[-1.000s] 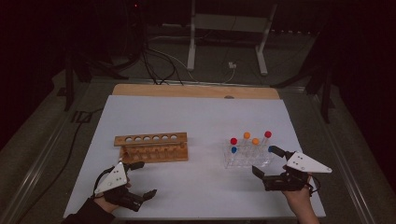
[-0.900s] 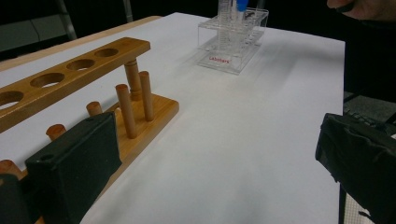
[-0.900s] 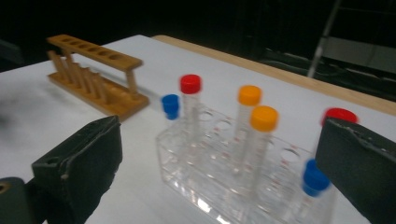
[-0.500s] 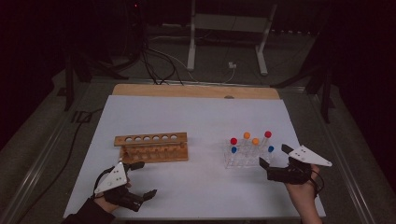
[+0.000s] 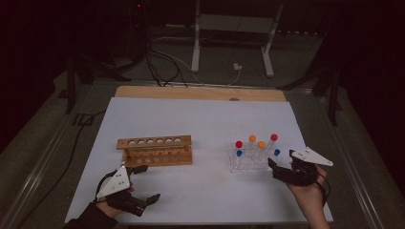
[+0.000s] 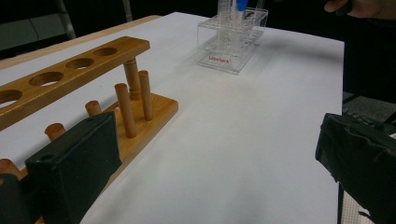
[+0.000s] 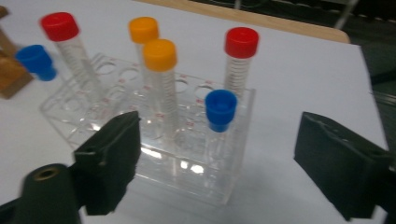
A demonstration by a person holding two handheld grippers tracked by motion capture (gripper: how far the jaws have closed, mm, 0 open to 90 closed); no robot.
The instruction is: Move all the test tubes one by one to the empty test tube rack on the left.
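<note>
A wooden test tube rack (image 5: 155, 150) (image 6: 70, 74) with empty holes stands left of centre on the white sheet. A clear plastic rack (image 5: 250, 160) (image 6: 231, 42) on the right holds several capped tubes: red (image 7: 241, 43), orange (image 7: 159, 53) and blue (image 7: 220, 109). My left gripper (image 5: 145, 183) (image 6: 217, 168) is open near the front edge, just in front of the wooden rack's left end, holding nothing. My right gripper (image 5: 274, 169) (image 7: 219, 163) is open at the clear rack's right end. Its jaws stand wide on either side of the nearest blue-capped tube, without touching it.
The white sheet (image 5: 205, 124) covers the table, with a wooden strip (image 5: 200, 93) along its far edge. Beyond the table are cables (image 5: 162, 62) on the floor and a metal stand (image 5: 234, 28). A hand (image 6: 359, 7) shows past the clear rack.
My right gripper has shifted a little away from the person and turned slightly, closing in on the clear rack's right end. The left gripper has stayed put.
</note>
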